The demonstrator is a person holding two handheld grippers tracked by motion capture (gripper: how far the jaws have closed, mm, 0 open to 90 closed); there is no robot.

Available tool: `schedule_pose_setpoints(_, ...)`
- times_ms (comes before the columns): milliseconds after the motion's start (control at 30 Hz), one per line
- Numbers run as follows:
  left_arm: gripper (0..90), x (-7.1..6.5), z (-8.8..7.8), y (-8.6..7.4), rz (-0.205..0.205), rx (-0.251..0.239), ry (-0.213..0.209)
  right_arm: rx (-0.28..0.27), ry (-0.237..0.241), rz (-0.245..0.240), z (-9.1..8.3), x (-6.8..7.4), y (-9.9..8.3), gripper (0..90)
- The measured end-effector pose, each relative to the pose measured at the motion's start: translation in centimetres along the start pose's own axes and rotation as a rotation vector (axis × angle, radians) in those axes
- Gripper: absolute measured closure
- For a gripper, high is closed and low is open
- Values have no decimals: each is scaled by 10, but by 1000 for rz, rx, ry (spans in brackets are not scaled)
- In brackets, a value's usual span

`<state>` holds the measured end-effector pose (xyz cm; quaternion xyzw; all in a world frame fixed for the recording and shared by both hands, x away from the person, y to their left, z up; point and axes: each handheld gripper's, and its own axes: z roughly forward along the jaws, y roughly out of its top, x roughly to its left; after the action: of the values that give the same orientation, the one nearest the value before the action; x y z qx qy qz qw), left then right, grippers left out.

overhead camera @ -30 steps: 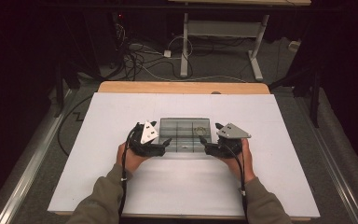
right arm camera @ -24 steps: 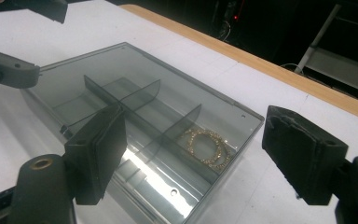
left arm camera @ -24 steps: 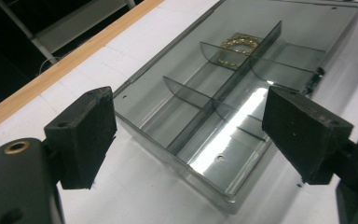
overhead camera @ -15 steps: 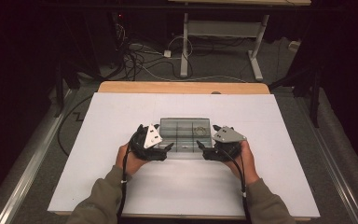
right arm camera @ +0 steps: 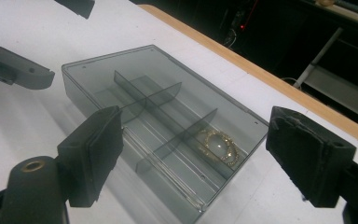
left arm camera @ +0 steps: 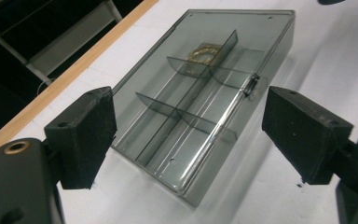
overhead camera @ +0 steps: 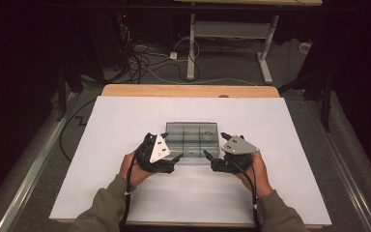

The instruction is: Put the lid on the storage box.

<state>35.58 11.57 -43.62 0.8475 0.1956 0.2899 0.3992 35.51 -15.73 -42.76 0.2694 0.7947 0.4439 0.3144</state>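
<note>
A smoky clear plastic compartment box [overhead camera: 192, 137] lies flat on the white table [overhead camera: 125, 121], its dividers showing through. A gold ornament [overhead camera: 206, 135] rests in its far right compartment. My left gripper [overhead camera: 173, 146] is open at the box's front left corner. My right gripper [overhead camera: 215, 145] is open at the front right corner. In the left gripper view the box [left arm camera: 205, 102], its small latch [left arm camera: 251, 86] and the ornament [left arm camera: 204, 51] lie beyond the spread pads [left arm camera: 86, 135]. In the right gripper view the box [right arm camera: 163, 126] and ornament [right arm camera: 218, 145] sit between wide pads [right arm camera: 307, 158].
The table's far side ends in a wooden edge [overhead camera: 188, 90]. Beyond it are floor cables [overhead camera: 145, 63] and a white desk frame [overhead camera: 232, 34]. A metal rail [overhead camera: 34, 159] runs along the left. White table surface surrounds the box on all sides.
Both grippers have drawn back slightly toward the person, from the box's sides to its front corners. The box has stayed in place.
</note>
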Motion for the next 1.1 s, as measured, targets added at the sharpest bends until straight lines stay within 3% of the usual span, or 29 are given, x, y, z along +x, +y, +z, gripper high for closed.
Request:
schedule_pose_setpoints(400, 165, -10, -12, -2, 35, -23, -18, -20, 0, -20, -10, 10, 3, 191)
schedule_pose_setpoints(1100, 164, -14, -37, -9, 48, -64, 7, -40, -17, -46, -26, 20, 1, 182)
